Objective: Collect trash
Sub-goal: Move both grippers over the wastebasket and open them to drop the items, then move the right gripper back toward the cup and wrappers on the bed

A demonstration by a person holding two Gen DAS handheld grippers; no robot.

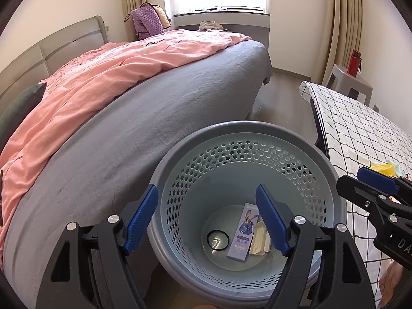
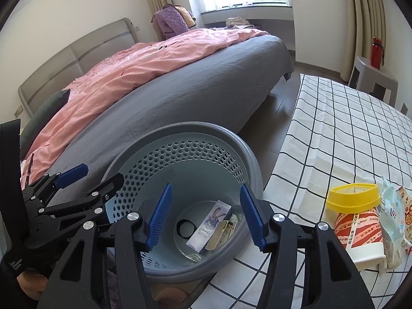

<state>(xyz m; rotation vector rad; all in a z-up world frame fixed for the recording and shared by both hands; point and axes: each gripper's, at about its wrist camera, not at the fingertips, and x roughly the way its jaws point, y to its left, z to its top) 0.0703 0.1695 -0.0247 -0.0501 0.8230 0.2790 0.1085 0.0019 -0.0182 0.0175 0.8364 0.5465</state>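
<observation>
jaws of both grippers, left (image 1: 207, 219) and right (image 2: 204, 215), open and empty above one basket (image 1: 332, 175) with three discarded items

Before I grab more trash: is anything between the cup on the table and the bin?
Nothing visible. The cup stands on the table beside wrappers, and the bin is open at the table's edge.

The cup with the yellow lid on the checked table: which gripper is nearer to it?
Right. The right gripper hangs over the wastebasket beside the table, the cup close on its right; the left gripper is farther.
</observation>
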